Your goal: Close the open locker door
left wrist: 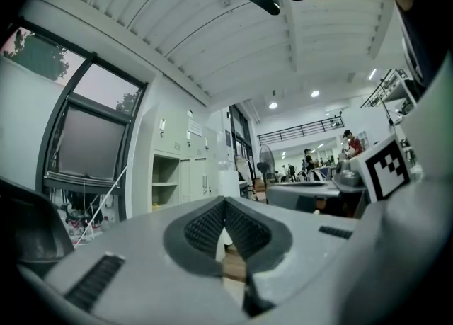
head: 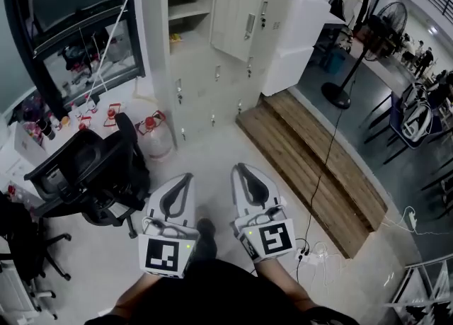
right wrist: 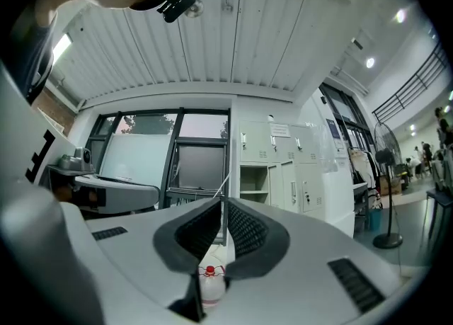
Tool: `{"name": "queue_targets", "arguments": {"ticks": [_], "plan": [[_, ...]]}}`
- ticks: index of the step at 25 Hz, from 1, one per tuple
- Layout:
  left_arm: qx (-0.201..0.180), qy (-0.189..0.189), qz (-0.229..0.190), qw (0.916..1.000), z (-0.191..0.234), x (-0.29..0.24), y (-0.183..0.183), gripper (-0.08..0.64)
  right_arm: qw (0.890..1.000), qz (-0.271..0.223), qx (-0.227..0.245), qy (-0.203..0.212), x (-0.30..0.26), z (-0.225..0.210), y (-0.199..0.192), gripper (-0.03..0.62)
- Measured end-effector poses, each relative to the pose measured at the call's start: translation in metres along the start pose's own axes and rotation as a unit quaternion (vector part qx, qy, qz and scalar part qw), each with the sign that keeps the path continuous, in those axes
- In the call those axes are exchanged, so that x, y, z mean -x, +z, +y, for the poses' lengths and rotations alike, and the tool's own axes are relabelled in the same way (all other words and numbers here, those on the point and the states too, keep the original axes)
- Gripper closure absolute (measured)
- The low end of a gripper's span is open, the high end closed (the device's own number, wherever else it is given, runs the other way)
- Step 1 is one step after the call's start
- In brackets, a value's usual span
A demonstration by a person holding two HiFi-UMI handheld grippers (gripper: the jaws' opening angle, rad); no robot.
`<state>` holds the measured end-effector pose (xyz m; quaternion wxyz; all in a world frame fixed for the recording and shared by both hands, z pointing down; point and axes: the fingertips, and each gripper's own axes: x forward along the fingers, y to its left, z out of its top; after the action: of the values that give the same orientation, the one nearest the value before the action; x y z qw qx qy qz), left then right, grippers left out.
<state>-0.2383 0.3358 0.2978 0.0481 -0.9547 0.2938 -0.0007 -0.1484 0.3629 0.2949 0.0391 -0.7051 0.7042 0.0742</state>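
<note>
The grey locker bank (head: 226, 54) stands ahead across the floor. One upper door (head: 241, 19) hangs open beside a shelved compartment (head: 187, 8). Both grippers are held low in front of the person, well short of the lockers. My left gripper (head: 187, 176) is shut, its tips meeting with nothing between them. My right gripper (head: 239, 168) is shut and empty as well. The left gripper view shows the lockers (left wrist: 180, 175) beyond the closed left gripper (left wrist: 225, 200). In the right gripper view, the open compartment (right wrist: 253, 185) lies just right of the closed right gripper (right wrist: 223, 203).
A black office chair (head: 85, 168) stands at the left, with large water bottles (head: 152, 136) beside the lockers. A wooden platform (head: 318, 168) runs along the right, with a standing fan (head: 382, 33) behind it. A cable and power strip (head: 308, 256) lie near the person's feet.
</note>
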Motion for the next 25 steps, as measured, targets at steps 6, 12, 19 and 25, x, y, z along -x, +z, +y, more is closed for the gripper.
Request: {"name": "queue_targets", "arguments": {"ticks": [6, 12, 19, 25], "plan": [[0.008, -0.006, -0.007, 0.9999, 0.039, -0.081, -0.006, 0.558, 1.000, 0.008, 0.006, 0.010, -0.074, -0.038, -0.015, 0.523], [0.014, -0.036, -0.025, 0.9989, 0.060, -0.176, 0.007, 0.558, 1.000, -0.002, 0.016, -0.005, -0.140, -0.100, -0.006, 0.523], [0.016, -0.051, -0.022, 0.9983, 0.087, -0.257, 0.008, 0.558, 1.000, -0.003, 0.006, -0.009, -0.207, -0.147, -0.014, 0.523], [0.007, -0.048, -0.024, 0.9985, 0.104, -0.298, 0.003, 0.558, 1.000, -0.018, -0.011, -0.014, -0.243, -0.175, -0.026, 0.523]]}}
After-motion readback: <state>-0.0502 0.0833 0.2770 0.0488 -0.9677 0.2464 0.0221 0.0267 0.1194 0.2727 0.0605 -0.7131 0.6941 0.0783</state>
